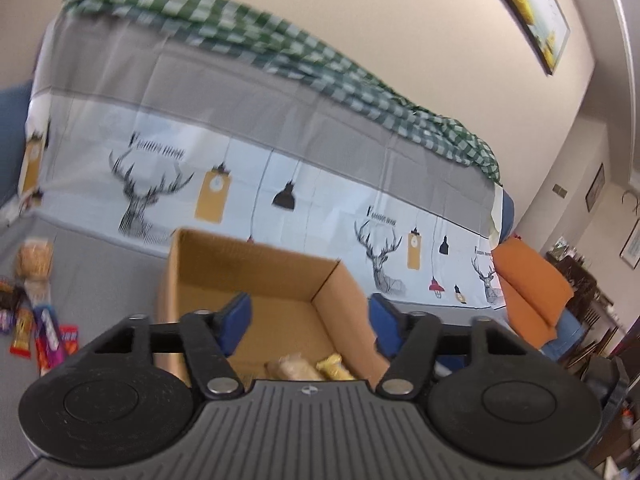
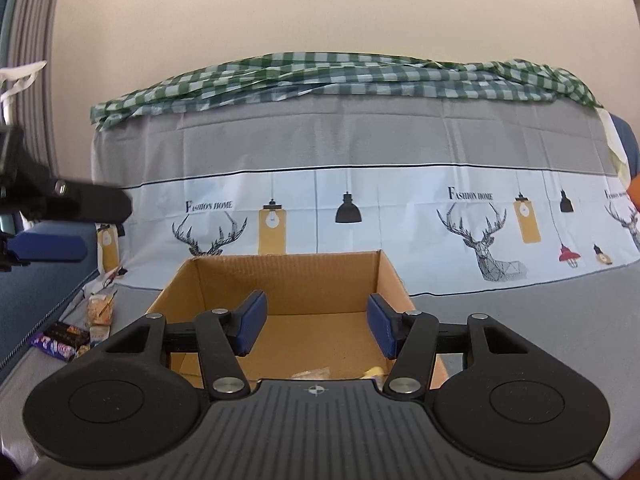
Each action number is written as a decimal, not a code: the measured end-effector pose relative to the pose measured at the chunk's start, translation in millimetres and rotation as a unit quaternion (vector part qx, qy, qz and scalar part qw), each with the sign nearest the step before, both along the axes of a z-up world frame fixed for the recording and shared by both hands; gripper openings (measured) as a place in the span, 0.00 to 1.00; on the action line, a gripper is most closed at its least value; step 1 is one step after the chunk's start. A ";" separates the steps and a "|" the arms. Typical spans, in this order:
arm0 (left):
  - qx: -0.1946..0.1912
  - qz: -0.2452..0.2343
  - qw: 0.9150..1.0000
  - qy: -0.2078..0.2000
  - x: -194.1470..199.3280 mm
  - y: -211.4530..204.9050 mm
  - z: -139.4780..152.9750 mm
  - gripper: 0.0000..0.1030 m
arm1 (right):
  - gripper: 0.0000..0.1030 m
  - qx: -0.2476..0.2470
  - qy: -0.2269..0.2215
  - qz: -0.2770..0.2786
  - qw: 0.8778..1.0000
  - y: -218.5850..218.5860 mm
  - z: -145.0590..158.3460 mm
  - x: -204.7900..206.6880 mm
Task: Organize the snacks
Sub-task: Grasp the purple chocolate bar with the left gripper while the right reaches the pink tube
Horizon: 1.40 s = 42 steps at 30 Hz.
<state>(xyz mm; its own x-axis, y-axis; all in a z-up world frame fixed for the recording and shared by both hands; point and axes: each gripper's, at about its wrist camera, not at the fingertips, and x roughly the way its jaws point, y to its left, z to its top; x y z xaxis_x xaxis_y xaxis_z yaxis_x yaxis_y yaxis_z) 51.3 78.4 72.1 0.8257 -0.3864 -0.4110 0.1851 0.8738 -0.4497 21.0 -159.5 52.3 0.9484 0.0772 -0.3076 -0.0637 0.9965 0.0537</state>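
The brown cardboard box (image 2: 280,280) sits open side up on the gray cover (image 2: 520,320), its back wall near the deer cloth (image 2: 360,200). Two snacks lie in the box: a tan one (image 1: 294,368) and a yellow one (image 1: 334,366). More snacks (image 1: 36,320) lie outside, left of it. The left gripper (image 1: 310,320) and right gripper (image 2: 314,326) are both wide apart, holding nothing.
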 end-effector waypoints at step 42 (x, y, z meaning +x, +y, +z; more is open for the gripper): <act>-0.158 0.416 0.893 0.070 -1.2 248.6 -187.1 0.46 | 0.33 -0.018 0.188 0.205 0.960 268.8 -66.9 64.7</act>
<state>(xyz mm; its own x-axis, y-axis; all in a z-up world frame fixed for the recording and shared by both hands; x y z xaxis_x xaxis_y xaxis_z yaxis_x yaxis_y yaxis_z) 50.2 327.0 -115.0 0.8307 0.2214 -0.5109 -0.5452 0.5094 -0.6658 85.8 109.2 -14.7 0.6617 0.4037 -0.6318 -0.4350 0.8931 0.1151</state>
